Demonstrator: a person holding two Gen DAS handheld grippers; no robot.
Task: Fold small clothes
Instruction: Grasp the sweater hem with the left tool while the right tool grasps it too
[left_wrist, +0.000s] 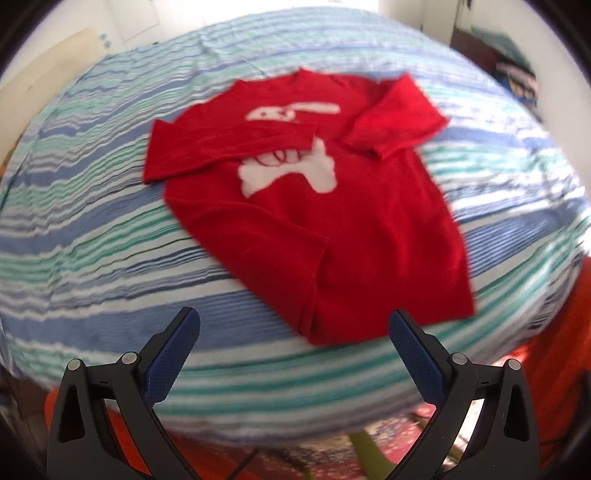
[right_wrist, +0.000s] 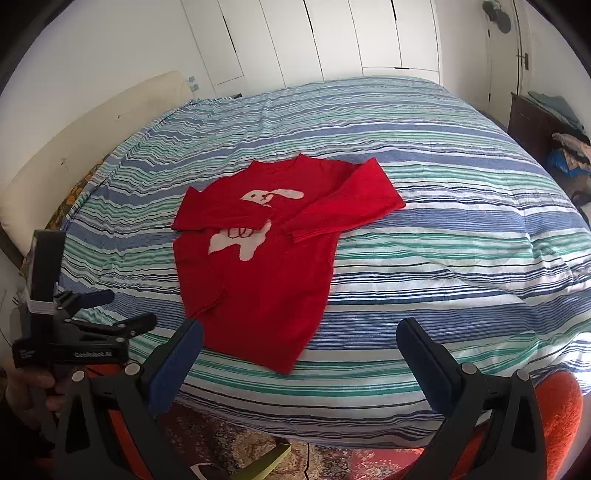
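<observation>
Both wrist views face the sweater (left_wrist: 317, 206) from the bed's (right_wrist: 443, 221) foot

Striped blue-green bed cover (right_wrist: 424, 206), cream headboard (right_wrist: 92, 136), white wardrobe doors (right_wrist: 332, 37), patterned rug (right_wrist: 332, 463), dark dresser (right_wrist: 532, 122)

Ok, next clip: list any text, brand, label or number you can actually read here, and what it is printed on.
"GenRobot.AI": white lettering on the black body of the left gripper, seen in the right wrist view; slightly soft, so the exact letters are uncertain.
A small white label at that body's left end: too small to read.
red sweater: a white rabbit picture only, no words.
striped bedspread: no text.
Left wrist view: blurred, nothing readable.
</observation>
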